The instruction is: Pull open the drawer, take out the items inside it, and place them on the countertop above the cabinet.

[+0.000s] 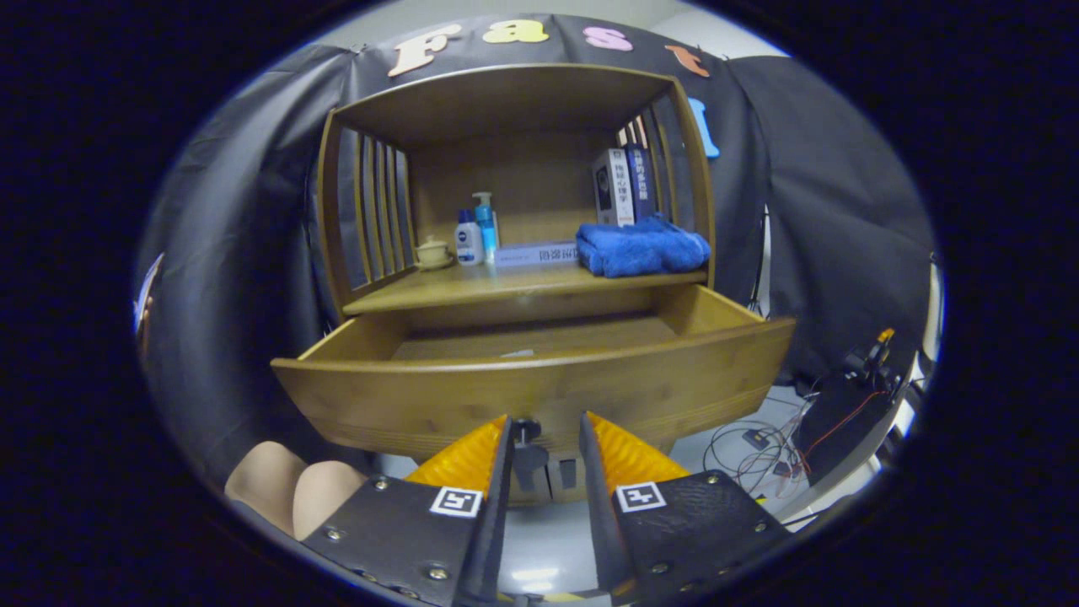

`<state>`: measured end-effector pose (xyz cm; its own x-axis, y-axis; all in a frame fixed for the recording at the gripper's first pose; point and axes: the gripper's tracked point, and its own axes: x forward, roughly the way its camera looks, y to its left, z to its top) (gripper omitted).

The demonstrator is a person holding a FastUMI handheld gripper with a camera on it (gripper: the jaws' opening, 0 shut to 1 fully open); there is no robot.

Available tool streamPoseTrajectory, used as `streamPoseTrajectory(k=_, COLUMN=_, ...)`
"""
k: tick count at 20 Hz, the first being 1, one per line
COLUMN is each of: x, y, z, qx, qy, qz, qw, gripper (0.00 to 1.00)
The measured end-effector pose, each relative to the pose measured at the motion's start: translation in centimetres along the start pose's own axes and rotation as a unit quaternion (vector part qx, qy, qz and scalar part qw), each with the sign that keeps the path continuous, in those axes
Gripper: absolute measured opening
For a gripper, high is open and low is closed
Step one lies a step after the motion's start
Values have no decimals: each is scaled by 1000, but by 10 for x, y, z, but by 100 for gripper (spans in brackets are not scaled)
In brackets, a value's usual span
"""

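Note:
The wooden drawer (539, 392) of the cabinet stands pulled out towards me. Over its front edge only a small pale item (518, 352) shows on the drawer floor; the rest of the inside is hidden. The drawer's dark knob (528, 433) sits between my fingers, close to the left finger (472, 459) and apart from the right one. My gripper (545, 426) is open just below the drawer front. The countertop (472, 291) lies directly above the drawer.
On the countertop stand a folded blue towel (642, 247), upright books (622, 185), a flat book (534, 254), two bottles (476, 232) and a small lidded cup (433, 253). A person's knees (291, 493) are left of the fingers. Cables and a black box (830, 426) lie on the floor at right.

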<state>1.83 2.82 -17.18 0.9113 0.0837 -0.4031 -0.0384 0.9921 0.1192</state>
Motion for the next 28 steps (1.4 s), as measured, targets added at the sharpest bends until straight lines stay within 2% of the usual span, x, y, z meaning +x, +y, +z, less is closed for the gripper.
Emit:
streamPoseTrajectory(k=8, x=24, y=17, z=56, qx=-64, qy=-28, qz=25, qw=997, gripper=44)
streamPoseTrajectory(k=13, x=76, y=22, z=80, qx=-91, qy=27, qz=48, qw=994, gripper=43)
streamPoseTrajectory(k=19, x=149, y=24, z=33, qx=-74, qy=187, qz=89, qw=976, gripper=45)
streamPoseTrajectory(k=20, x=158, y=23, z=26, qx=-73, qy=203, qz=87, qw=973, gripper=50)
streamPoseTrajectory(k=24, x=184, y=19, z=10, qx=-93, qy=238, qz=77, qw=964, gripper=61)
streamPoseTrajectory(k=28, x=187, y=17, z=-5, qx=-101, qy=262, qz=79, qw=956, gripper=61)
